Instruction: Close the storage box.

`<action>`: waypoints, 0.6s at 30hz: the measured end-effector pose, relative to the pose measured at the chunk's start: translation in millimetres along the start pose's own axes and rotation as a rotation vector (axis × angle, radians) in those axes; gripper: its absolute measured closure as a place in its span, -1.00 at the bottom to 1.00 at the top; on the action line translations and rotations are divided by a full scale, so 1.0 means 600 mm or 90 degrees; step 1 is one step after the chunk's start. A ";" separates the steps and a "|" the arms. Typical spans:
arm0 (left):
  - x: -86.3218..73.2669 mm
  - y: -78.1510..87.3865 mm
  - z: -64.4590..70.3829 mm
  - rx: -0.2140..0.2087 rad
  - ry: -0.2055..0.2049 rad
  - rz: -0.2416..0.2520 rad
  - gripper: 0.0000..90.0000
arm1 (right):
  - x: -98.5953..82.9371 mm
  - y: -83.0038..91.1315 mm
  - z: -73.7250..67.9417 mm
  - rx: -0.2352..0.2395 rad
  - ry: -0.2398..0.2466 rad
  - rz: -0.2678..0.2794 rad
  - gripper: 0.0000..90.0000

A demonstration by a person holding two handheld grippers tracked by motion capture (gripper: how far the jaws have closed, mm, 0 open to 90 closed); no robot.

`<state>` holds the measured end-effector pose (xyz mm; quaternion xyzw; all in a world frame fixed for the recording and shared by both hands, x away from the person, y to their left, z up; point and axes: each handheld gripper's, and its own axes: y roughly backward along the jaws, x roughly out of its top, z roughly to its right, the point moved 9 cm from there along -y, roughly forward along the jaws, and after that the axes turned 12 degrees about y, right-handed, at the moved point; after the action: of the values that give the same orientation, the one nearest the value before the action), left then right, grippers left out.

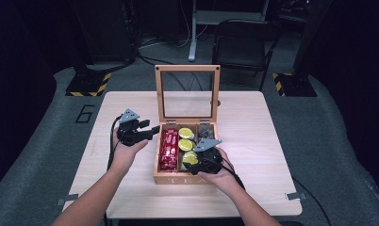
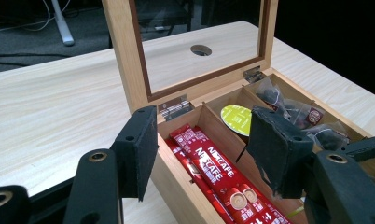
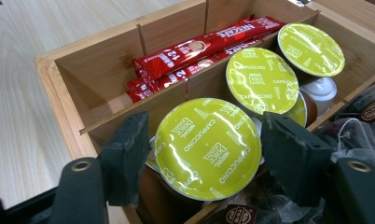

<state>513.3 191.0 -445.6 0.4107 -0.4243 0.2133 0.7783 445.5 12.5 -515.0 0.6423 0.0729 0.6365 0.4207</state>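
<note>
Dark floor and a black chair (image 1: 242, 44) fill the top of the high view behind a pale wooden table (image 1: 253, 127). At the centre of the frame stands a wooden box (image 1: 185, 178) with its glass lid (image 1: 187, 94) raised upright. Red coffee sticks (image 1: 169, 148) lie in its left compartment, yellow-green capsules (image 1: 185, 139) in the middle one, dark tea bags (image 2: 293, 109) in the third. The right claw (image 3: 205, 149) sits low in the middle compartment, just below centre in the high view, its jaws spread on either side of the nearest capsule (image 3: 208, 148); I cannot tell whether they touch it. The left claw (image 2: 202, 154) hovers left of the box, open and empty, its jaws pointing toward the red sticks.
</note>
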 end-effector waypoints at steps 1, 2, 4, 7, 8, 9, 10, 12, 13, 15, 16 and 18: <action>0.000 0.000 0.000 0.000 0.000 0.000 -0.06 | 0.000 0.000 0.000 0.000 0.000 0.000 -0.26; -0.001 0.000 0.001 -0.001 0.002 -0.002 -0.06 | -0.001 -0.001 0.000 -0.004 0.004 -0.002 -0.20; -0.001 0.000 0.001 -0.001 0.001 -0.003 -0.06 | -0.001 0.000 -0.001 -0.004 0.008 -0.005 -0.20; -0.001 -0.001 0.001 -0.002 0.002 -0.002 -0.06 | -0.001 0.000 0.001 -0.006 0.007 -0.004 -0.18; -0.001 -0.001 0.002 -0.002 0.002 -0.001 -0.06 | -0.001 0.000 0.001 -0.005 0.004 -0.003 -0.18; -0.001 -0.001 0.002 -0.002 0.002 -0.001 -0.06 | -0.001 0.000 0.001 -0.005 0.004 -0.003 -0.18; -0.001 -0.001 0.002 -0.002 0.002 -0.003 -0.06 | 0.000 0.001 0.001 -0.003 0.002 -0.002 -0.18; -0.002 -0.001 0.001 -0.002 0.002 -0.003 -0.06 | 0.000 0.001 0.001 -0.003 0.001 -0.001 -0.18; -0.002 -0.001 0.001 -0.001 0.002 -0.003 -0.06 | 0.003 0.004 0.002 -0.002 0.000 0.003 -0.18; -0.002 -0.001 0.000 -0.001 0.002 -0.002 -0.06 | 0.004 0.005 0.002 -0.002 0.005 0.004 -0.18; -0.003 -0.001 0.000 -0.001 0.002 -0.004 -0.06 | 0.008 0.010 0.002 -0.002 0.000 0.008 -0.18; -0.003 -0.003 -0.001 0.001 0.003 -0.004 -0.06 | 0.012 0.014 0.002 -0.004 0.001 0.015 -0.18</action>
<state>513.5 190.7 -448.1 0.4124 -0.4208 0.2122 0.7796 444.2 11.0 -504.0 0.6411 0.0636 0.6422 0.4153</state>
